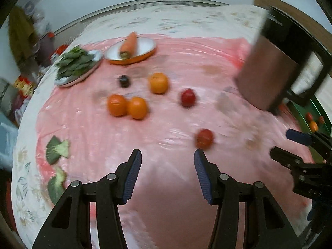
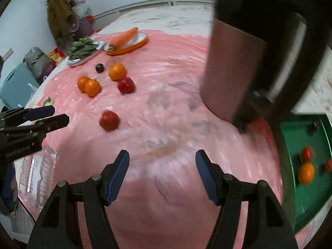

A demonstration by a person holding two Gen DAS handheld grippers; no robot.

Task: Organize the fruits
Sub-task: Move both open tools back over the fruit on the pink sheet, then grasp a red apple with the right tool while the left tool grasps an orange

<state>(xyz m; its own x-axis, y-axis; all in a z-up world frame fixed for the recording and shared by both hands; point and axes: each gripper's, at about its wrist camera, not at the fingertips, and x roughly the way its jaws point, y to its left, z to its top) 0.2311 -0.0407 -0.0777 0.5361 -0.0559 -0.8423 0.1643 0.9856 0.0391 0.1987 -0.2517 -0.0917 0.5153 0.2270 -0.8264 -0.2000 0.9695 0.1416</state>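
A: Judging by what lies where, how far along is the sorting?

B: Partly done, I'd say. In the right wrist view a green tray [image 2: 294,178] at the right edge of the frame already holds one orange [image 2: 306,172] and two small red fruits [image 2: 307,153]. The rest sits out on the pink-covered surface [image 2: 166,124].

A: What is left out there?

B: In the left wrist view, a pair of oranges [image 1: 127,107] touching each other left of centre, a third orange [image 1: 158,82] above them, a small dark fruit [image 1: 124,81] to its left, a red fruit [image 1: 188,97] right of centre, and another red fruit [image 1: 204,138] lower down, just above the left claw [image 1: 167,157]. Six pieces, by my count.

A: And the claws?

B: Both empty. The left claw stands moderately parted with nothing between its fingers. The right claw [image 2: 162,158] looks about the same, also holding nothing.

A: The vegetables?

B: A carrot [image 1: 128,45] on an orange-rimmed plate [image 1: 145,56] and leafy greens [image 1: 75,62] on a second plate sit at the upper left; two bok choy pieces [image 1: 56,149] lie at the lower left. Whether those count is unclear.

A: Any writing?

B: There is faint lettering on the left claw's body at the left edge of the right wrist view, too blurred to read. Red and yellow packages at the far left carry nothing legible either.
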